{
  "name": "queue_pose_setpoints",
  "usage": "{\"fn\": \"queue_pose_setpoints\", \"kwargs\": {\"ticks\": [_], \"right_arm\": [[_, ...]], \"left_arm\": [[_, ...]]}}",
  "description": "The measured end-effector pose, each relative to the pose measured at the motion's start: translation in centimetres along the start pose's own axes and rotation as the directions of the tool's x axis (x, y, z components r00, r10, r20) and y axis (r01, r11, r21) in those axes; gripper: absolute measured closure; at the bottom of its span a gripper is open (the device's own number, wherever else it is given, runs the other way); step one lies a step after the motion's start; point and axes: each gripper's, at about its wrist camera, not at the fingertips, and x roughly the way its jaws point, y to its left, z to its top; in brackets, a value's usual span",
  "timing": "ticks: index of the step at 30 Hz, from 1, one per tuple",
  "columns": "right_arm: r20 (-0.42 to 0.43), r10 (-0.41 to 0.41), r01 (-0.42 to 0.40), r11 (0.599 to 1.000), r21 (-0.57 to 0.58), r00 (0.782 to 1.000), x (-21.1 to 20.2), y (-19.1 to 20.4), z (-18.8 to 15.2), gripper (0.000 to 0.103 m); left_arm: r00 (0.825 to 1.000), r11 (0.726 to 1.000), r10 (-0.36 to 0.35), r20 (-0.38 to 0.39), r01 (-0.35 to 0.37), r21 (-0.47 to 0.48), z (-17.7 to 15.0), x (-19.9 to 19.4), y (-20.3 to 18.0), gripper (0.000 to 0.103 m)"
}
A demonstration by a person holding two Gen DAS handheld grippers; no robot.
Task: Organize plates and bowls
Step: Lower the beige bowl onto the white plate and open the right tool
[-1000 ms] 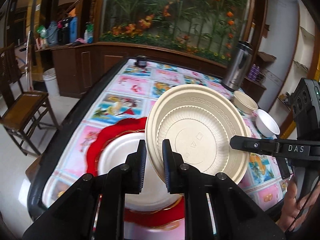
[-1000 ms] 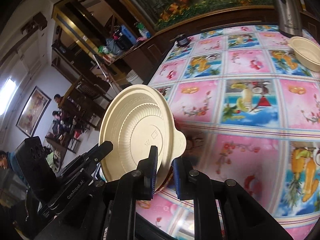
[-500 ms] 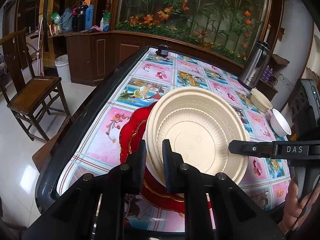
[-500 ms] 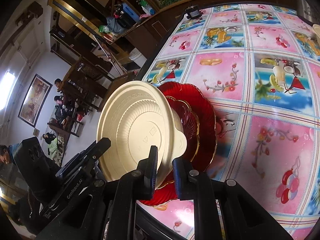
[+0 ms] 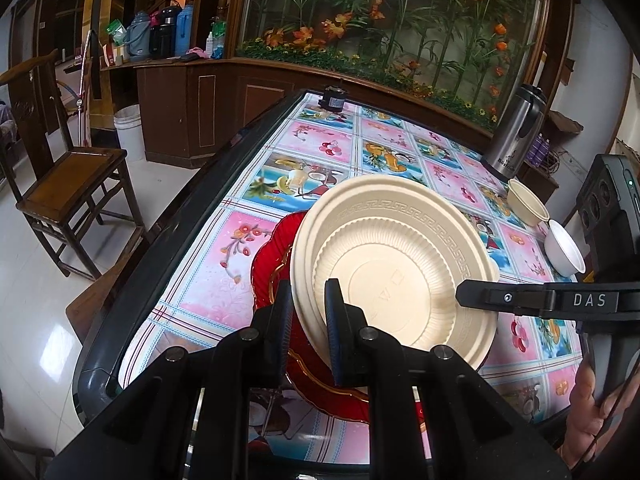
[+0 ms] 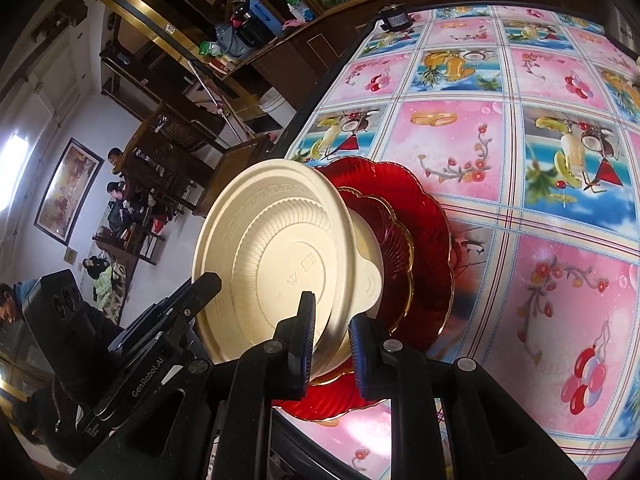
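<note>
Both tongs hold the cream plate (image 5: 394, 264) on edge above the red plates (image 6: 416, 248) near the bench's (image 5: 256, 248) left front corner. The left tongs (image 5: 308, 312) stay clamped on its rim; the right tongs (image 6: 330, 332) are opening around the opposite rim. Held one-sided, it may swing, slip and knock the red stack.

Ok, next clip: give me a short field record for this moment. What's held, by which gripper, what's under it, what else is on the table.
held item: cream plate, tilted, underside facing the cameras
left gripper: shut on the plate's near rim
right gripper: at the opposite rim, jaws opening, rim between them
below: red plates, a smaller gold-edged one on a larger one, with something pale on top
also on table: cream bowl, white bowl, steel thermos
surface: fruit-patterned tablecloth
</note>
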Motion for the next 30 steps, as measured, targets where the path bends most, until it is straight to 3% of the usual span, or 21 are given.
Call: {"fn": "queue_pose_setpoints", "kwargs": {"ticks": [17,19,20,21,30], "right_arm": [[0.032,-0.006,0.006,1.0,-0.01,0.999,-1.4,0.1,0.1,0.07],[0.035,-0.002,0.003,1.0,-0.006,0.999,-1.6,0.0,0.1,0.07],[0.041,-0.002,0.003,1.0,-0.005,0.999,-1.8,0.0,0.0,0.07],[0.045,-0.003,0.003,1.0,-0.005,0.999,-1.9,0.0,0.1,0.07],[0.081,0.006,-0.007,1.0,0.008,0.997,-3.3,-0.5,0.3,0.07]], "left_arm": [[1.0,1.0,0.001,-0.019,-0.002,-0.024,0.1,0.0,0.4,0.089],[0.999,1.0,0.004,-0.034,-0.005,-0.029,0.1,0.2,0.4,0.077],[0.999,0.999,0.002,-0.036,-0.004,-0.035,0.1,0.3,0.4,0.064],[0.999,0.999,-0.001,-0.033,0.0,-0.041,0.1,0.2,0.5,0.058],[1.0,0.999,0.001,-0.007,-0.001,-0.038,0.4,-0.7,0.3,0.058]]}}
